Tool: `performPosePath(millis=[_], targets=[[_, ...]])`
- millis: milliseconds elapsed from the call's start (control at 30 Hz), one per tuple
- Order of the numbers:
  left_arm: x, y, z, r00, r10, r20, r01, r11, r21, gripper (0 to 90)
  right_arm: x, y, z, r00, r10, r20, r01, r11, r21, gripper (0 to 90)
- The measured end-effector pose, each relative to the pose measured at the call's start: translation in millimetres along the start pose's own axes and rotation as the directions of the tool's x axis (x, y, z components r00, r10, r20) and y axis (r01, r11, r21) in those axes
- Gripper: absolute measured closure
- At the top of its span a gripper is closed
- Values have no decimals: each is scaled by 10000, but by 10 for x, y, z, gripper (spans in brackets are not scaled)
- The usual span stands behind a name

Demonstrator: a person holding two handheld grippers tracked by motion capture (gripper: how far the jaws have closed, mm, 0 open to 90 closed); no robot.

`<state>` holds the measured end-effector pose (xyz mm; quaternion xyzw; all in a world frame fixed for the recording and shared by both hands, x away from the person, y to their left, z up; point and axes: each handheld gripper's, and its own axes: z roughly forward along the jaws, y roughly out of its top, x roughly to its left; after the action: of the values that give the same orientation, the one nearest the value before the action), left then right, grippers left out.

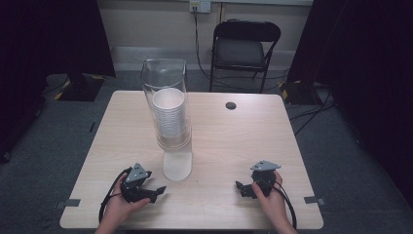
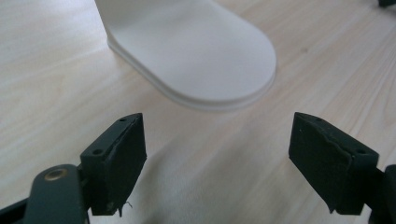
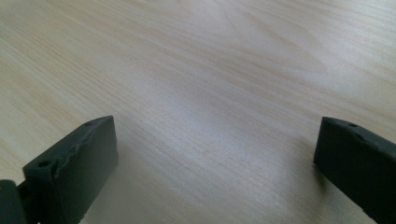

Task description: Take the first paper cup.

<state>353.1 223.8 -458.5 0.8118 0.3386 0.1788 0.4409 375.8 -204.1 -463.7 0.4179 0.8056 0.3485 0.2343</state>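
From the high view, a tall clear dispenser (image 1: 168, 105) stands left of centre on the table (image 1: 234, 146), a stack of paper cups (image 1: 169, 117) inside it, its white base (image 1: 177, 165) reaching toward the person. The left claw (image 1: 157, 191) rests on the table just in front of that base, pointing right; the right claw (image 1: 239, 187) sits well apart on the right, pointing left, with bare wood around it. A folding chair (image 1: 246, 48) waits beyond the far edge. Now the risk, as I read it: that tower is tall and narrow, so a clumsy nudge high up could tip it, and cups packed tight may come out two at a time. Over to the left gripper view: jaws spread wide, nothing between them, the rounded white base (image 2: 201, 56) lying near ahead but not touched. And the right gripper view: the jaws are spread wide here too, holding nothing, pale table (image 3: 210, 84) grain running beneath them.
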Motion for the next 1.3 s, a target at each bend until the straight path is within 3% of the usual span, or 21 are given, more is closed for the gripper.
performPosePath(millis=[300,400,767,867,900,1167,1300], targets=[[30,214,-7,9989,-465,-87,458,9964,-711,174,6,6,6,10000,70,20,-70,10000,6,0],[30,281,8,9991,-355,-239,334,9960,-824,174,8,6,4,10000,81,16,-81,10000,12,0],[19,486,35,9976,-633,-278,578,9845,-1658,160,8,-1,0,10000,68,38,-68,10000,-4,0],[24,543,26,9975,-619,-335,555,9845,-1664,159,9,0,1,10000,85,38,-84,10000,-9,0],[23,562,22,9971,-710,-263,650,9809,-1834,159,9,-1,1,10000,82,40,-82,10000,-9,0],[-9,716,-4,9989,-355,-294,298,9841,-1749,163,8,-3,-3,10000,64,40,-64,10000,4,0],[-18,755,-5,9980,-628,-118,593,9793,-1934,158,8,-3,-3,10000,65,40,-65,10000,5,0]])
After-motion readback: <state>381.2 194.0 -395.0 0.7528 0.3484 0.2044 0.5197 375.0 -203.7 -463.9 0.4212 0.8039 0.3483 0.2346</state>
